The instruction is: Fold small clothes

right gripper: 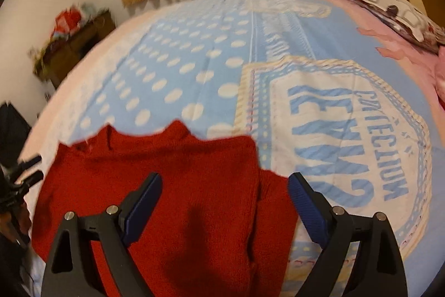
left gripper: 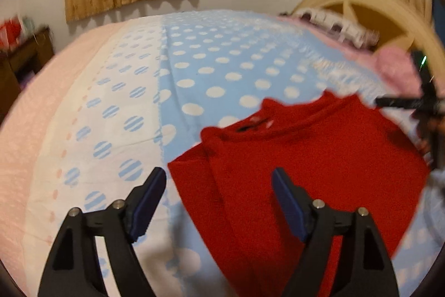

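the red sweater (right gripper: 155, 185) lies flat on the bed (right gripper: 194, 60), collar toward 12 o'clock, seemingly ready for folding. left hand-held gripper (left gripper: 219, 194) and right hand-held gripper (right gripper: 225, 196) hover spread and empty above it.

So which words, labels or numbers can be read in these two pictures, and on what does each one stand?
"COLLECTION" (probable; small blue letters, upside down, blurred): white panel of the bed sheet.
Large striped blue word beside it on the panel: upside down, not readable with certainty.
Pale label inside the red sweater collar: too blurred to read.
Nothing else carries text.
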`<state>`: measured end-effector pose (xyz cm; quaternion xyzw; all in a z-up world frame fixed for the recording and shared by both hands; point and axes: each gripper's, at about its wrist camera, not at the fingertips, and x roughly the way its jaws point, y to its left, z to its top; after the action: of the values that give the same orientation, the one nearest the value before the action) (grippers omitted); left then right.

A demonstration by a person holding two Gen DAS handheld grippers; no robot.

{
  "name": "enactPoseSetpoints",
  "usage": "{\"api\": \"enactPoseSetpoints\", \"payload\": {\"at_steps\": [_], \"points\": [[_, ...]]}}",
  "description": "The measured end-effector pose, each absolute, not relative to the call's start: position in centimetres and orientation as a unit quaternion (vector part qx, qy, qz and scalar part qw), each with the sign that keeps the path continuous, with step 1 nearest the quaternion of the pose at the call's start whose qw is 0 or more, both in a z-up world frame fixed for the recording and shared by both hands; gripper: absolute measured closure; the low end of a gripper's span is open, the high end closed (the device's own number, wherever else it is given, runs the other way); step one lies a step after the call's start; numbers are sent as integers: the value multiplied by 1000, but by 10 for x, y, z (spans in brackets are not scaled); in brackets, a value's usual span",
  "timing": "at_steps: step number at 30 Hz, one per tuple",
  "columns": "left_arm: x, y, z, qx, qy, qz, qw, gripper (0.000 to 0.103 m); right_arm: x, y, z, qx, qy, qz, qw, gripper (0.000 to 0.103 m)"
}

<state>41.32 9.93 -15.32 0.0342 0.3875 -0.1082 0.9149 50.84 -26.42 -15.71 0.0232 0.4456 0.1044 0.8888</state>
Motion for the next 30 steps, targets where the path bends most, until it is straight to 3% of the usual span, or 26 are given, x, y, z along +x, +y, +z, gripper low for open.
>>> {"api": "enactPoseSetpoints", "payload": {"at_steps": [3,10,20,30], "points": [[431,97,-170,55,403,-63,911,22,518,-256,-170,-9,474,73,878,11],[445,118,-177,-7,414,-45,909,21,509,-273,-196,-4,495,32,869,11],[364,122,-142,-38,376,-90,921,19,429,-316,-150,65,440,43,895,11],[328,99,-171,10,409,-102,907,16,361,-280,-173,-25,479,44,876,11]]}}
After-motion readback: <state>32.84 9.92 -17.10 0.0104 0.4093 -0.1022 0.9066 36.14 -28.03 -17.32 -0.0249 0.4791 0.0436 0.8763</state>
